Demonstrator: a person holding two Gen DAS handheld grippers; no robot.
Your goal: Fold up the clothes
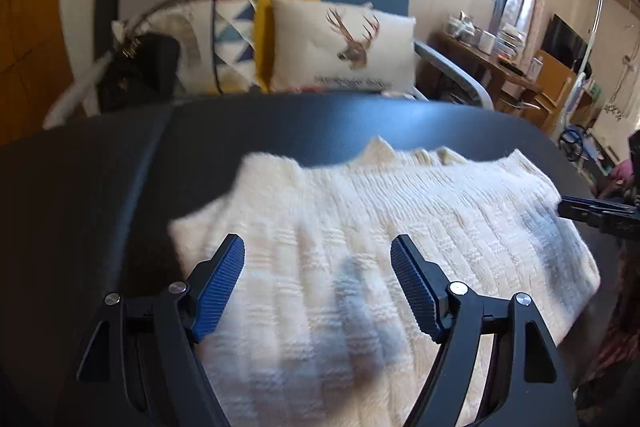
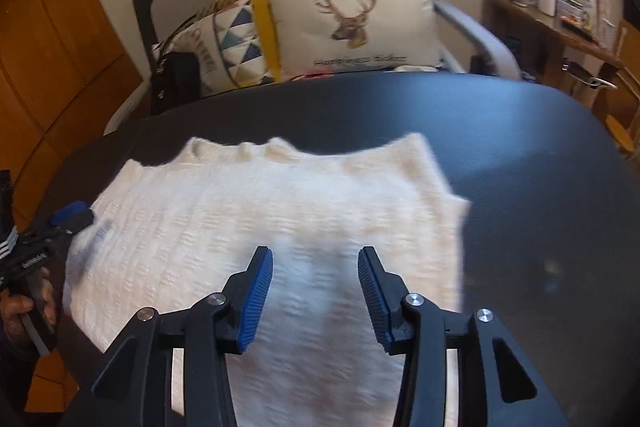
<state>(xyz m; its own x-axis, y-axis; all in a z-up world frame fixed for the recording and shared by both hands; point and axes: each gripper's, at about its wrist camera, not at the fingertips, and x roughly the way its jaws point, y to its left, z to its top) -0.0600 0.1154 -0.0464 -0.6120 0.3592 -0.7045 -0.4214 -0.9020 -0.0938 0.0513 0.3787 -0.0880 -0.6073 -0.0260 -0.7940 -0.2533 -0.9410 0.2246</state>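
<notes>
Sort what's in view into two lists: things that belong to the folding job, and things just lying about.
Belongs to the job:
- cream knit garment
- black table it lies on
- left hand-held gripper, jaws open
- right hand-held gripper, jaws open

Just lying about:
- deer cushion
- triangle-pattern cushion
- black bag
- cluttered wooden desk

The left gripper (image 1: 318, 259) is tilting downward with its jaws standing wide apart, blue pads (image 1: 218, 291) facing each other and nothing pressed between them. The right gripper (image 2: 316, 267) is also angling down, its jaws parted more narrowly and gripping nothing. A hand (image 2: 24, 311) is wrapping around the left gripper's handle.
</notes>
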